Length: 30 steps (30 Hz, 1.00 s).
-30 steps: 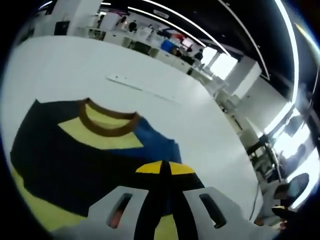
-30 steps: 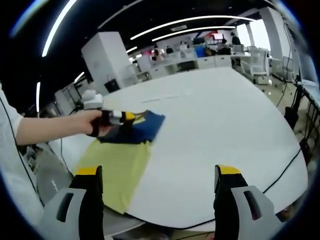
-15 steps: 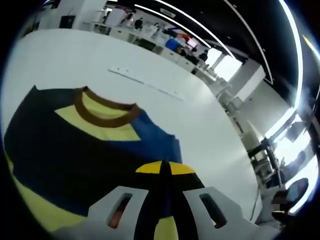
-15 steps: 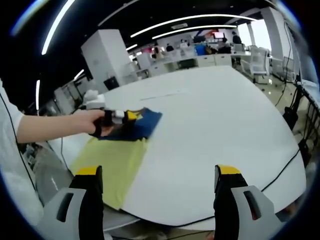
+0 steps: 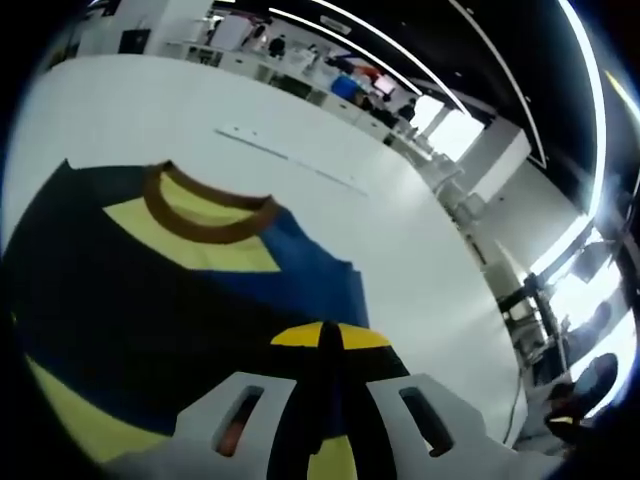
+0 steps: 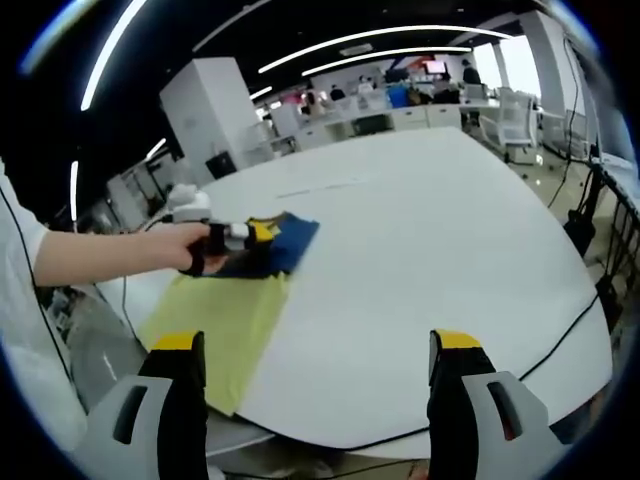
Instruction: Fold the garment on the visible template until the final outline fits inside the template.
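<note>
White laminate, one large rounded table (image 6: 420,270): the work surface, carrying everything below, with an open-plan office beyond its far edge.

Yellow flat sheet, one folding template (image 6: 215,330): we see it on the near left of the table in the right gripper view, running to the near table edge, its far end covered by the garment.

Soft knit, one navy, blue and yellow T-shirt with a brown ribbed collar (image 5: 150,300): it lies at the far end of the template, collar toward the far side. We judge it light, limp and apt to drag or crease; it will not hold a fold unless laid down flat. Best taken at a hem, sleeve edge or corner, pinching a single layer where possible. We cannot tell whether its outline sits inside the template yet.

One person's hand and forearm (image 6: 150,250): reaching in from the left, carrying the left tool.

White plastic tongs with yellow-tipped jaws, left gripper (image 5: 322,345): jaws pressed together at the near edge of the T-shirt, dark cloth apparently pinched between them.

White plastic tongs with yellow-tipped jaws, right gripper (image 6: 315,350): jaws spread wide, nothing between them, held off the near side of the table, well apart from the T-shirt.
</note>
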Tool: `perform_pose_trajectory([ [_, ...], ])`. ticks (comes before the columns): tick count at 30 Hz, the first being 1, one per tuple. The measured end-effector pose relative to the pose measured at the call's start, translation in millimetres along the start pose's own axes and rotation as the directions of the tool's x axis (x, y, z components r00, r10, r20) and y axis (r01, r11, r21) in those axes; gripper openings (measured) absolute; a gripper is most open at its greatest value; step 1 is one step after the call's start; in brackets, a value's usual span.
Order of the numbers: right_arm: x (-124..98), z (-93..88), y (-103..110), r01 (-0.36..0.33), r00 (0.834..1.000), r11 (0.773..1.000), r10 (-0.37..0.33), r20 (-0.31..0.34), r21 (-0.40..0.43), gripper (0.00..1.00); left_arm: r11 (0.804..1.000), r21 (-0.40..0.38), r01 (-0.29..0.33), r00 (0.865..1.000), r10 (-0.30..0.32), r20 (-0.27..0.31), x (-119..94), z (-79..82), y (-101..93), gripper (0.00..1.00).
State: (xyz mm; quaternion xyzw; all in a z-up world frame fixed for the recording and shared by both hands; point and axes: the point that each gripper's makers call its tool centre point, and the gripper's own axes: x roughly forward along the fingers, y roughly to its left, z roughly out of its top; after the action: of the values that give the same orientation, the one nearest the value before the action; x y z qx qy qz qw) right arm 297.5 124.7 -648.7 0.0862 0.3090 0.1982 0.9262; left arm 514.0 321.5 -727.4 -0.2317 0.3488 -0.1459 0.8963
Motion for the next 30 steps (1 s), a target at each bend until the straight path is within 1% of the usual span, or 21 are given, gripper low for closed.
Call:
perform_pose_trajectory([
  [4,0.4,-0.8,-1.3,0.0,1.0,1.0,0.0,-0.001,0.002,0.92,1.0,-0.003,0.0,1.0,0.0,0.008,1.5,-0.7,0.8,0.01],
  [16,-1.6,-3.2,-7.8,0.004,1.0,1.0,-0.004,-0.004,0.009,0.92,1.0,-0.017,0.01,1.0,-0.01,-0.008,7.4,-8.3,-3.6,0.0],
  [30,-2.8,-3.7,-10.9,0.007,1.0,1.0,-0.007,0.001,0.021,0.92,1.0,-0.011,0.015,0.999,-0.015,-0.029,10.5,-13.4,-2.5,0.01],
])
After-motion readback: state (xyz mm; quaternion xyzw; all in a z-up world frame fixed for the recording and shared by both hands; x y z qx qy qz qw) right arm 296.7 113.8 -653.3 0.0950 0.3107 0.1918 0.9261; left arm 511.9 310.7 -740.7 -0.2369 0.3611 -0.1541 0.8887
